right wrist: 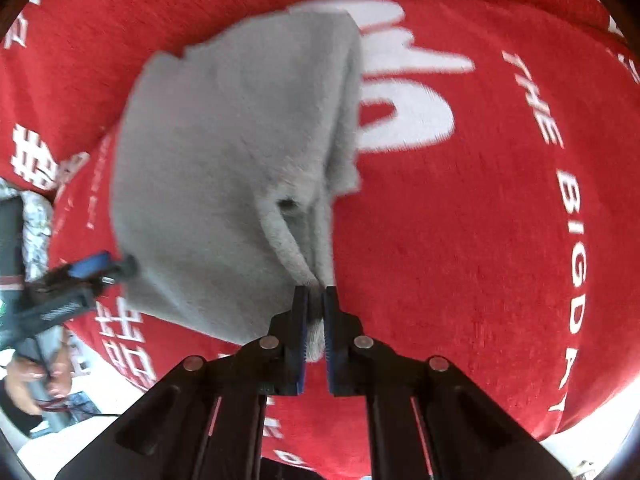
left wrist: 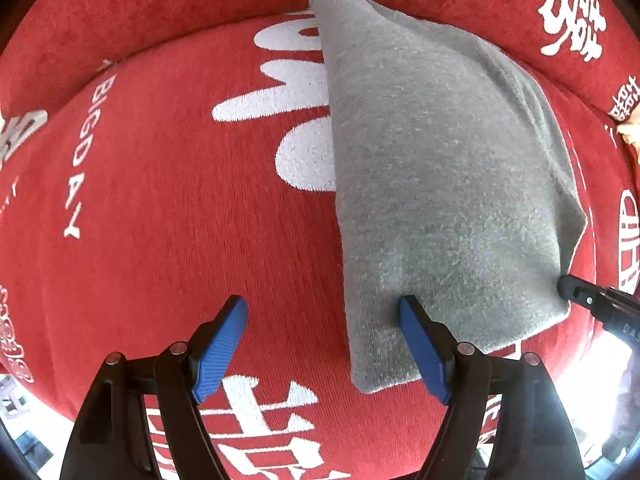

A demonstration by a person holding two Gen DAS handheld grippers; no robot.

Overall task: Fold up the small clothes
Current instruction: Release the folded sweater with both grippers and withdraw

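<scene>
grey cloth [left wrist: 436, 184] spread on my red printed cover [left wrist: 168, 208], my right gripper [right wrist: 316, 312] pinching a bunched corner of it, my left gripper [left wrist: 322, 344] jaws wide apart over its near edge, grasping nothing

The grey cloth [right wrist: 224, 152] is motion-blurred and covers part of the white lettering [left wrist: 288, 120].
</scene>
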